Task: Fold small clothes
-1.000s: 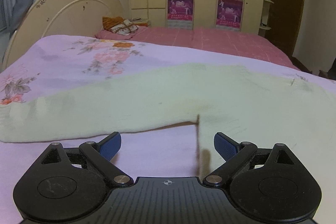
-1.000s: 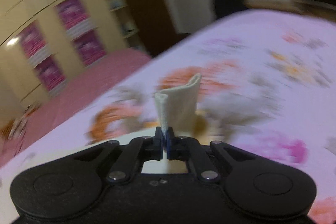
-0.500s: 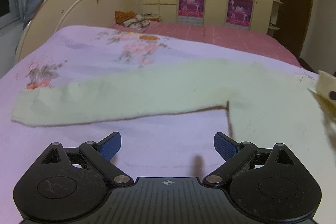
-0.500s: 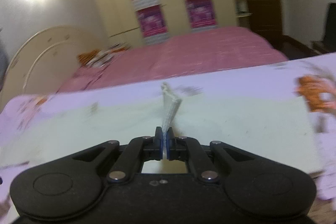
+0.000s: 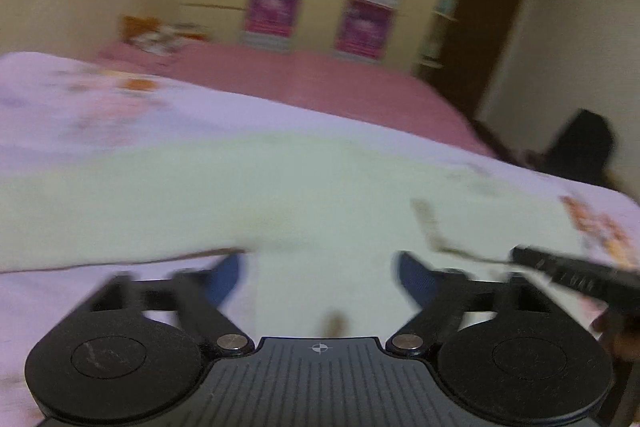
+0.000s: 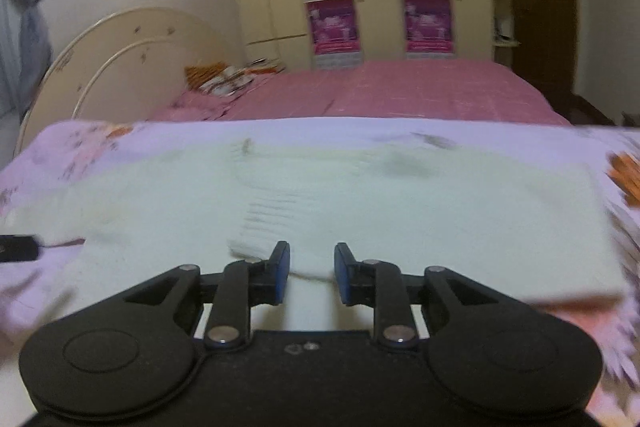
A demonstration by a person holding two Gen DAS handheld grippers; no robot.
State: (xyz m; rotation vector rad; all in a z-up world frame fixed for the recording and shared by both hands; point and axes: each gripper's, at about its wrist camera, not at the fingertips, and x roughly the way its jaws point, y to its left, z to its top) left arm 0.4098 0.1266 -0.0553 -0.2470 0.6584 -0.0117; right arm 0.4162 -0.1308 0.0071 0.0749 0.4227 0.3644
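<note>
The cream sweater [image 6: 400,195] lies flat across the bed [image 6: 420,95]. Its folded sleeve cuff [image 6: 276,231] ends between the parted fingers of the right hand-held gripper [image 6: 308,267]. The left hand-held gripper [image 5: 318,279] hovers with jaws wide apart over the sweater's near edge, with bare purple floral sheet [image 5: 120,95] lying left and far.
</note>
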